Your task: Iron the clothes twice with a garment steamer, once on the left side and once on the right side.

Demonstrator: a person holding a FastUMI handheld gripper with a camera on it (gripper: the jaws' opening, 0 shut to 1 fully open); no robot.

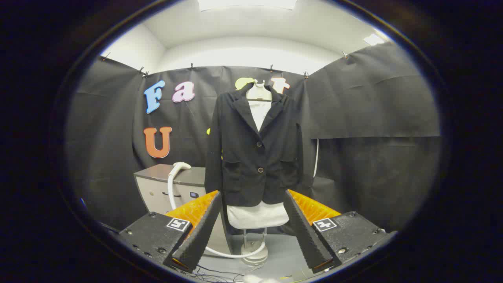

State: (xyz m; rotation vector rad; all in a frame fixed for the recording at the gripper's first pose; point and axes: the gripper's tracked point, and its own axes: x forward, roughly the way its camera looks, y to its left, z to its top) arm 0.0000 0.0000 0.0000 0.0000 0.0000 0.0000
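A black blazer [255, 149] hangs buttoned on a white mannequin torso [257, 214], well beyond my fingers and straight ahead. The garment steamer head [177, 168] is white and rests on top of a grey cabinet [165, 184] to the left of the blazer; its white hose [220, 251] curves down and around the mannequin stand. My gripper [253, 224] is open, fingers wide apart with nothing between them, and the lower blazer hem shows in the gap.
The mannequin's metal pole and round base [255, 251] stand on the grey floor just ahead. Black cloth walls close in behind and on both sides. Loose cables [220, 275] lie on the floor near my fingers.
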